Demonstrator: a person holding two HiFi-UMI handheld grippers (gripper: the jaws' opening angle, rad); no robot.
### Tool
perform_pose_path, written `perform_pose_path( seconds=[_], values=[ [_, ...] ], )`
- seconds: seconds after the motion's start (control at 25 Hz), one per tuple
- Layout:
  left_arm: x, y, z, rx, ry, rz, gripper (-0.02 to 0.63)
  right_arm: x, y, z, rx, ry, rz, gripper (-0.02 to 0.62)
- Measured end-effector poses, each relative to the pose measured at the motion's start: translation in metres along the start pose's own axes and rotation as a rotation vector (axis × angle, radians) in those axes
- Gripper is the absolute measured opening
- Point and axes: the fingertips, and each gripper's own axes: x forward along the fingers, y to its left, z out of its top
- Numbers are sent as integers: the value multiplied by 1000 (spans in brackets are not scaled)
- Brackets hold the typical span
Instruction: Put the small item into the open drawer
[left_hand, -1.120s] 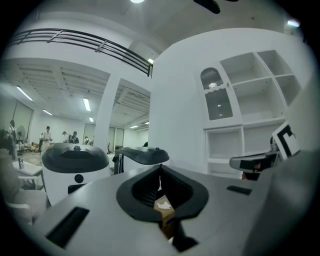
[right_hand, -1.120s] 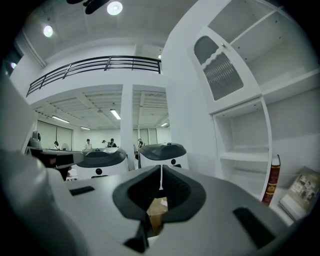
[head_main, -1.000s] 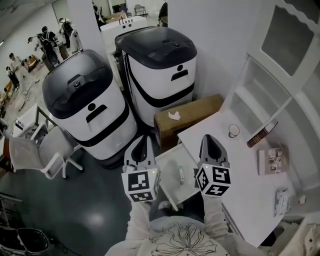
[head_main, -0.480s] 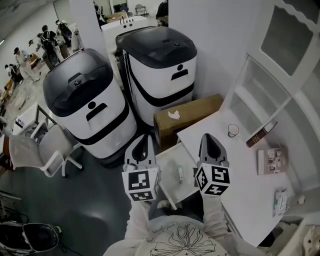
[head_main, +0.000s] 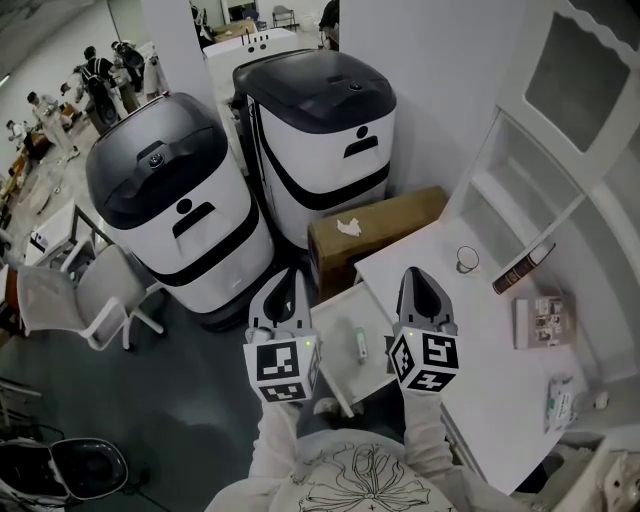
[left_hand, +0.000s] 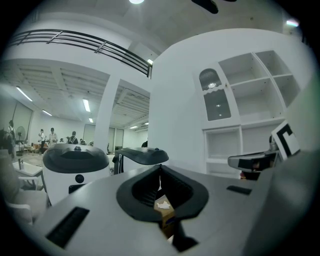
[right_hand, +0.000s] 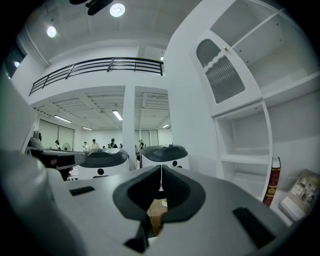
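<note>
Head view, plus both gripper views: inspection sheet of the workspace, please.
Surface: white table under a white shelf unit, mostly bare.
Job's things: open drawer; small pale item lies inside it.
Clutter: small glass, dark bottle by the shelf unit, booklet, packet.
Grippers: left hand-held gripper and right hand-held gripper both shut, empty.
Cables: nothing seen.
Surroundings: cardboard box, two black-topped machines, chair, people far off.

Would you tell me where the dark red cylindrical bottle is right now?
The dark red cylindrical bottle stands on the white desk, head view's right, between the small round cup and the booklet.
</note>
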Motion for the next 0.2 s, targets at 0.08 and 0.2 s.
perform_pose_path(
  seconds=[0.08,0.2],
  values=[
    [0,0,-1,-2,2,0,6,0,-1,0,0,0,-2,6],
    [0,0,-2,-3,3,-2,6,0,-1,-1,-2,0,-3,5]
  ],
)
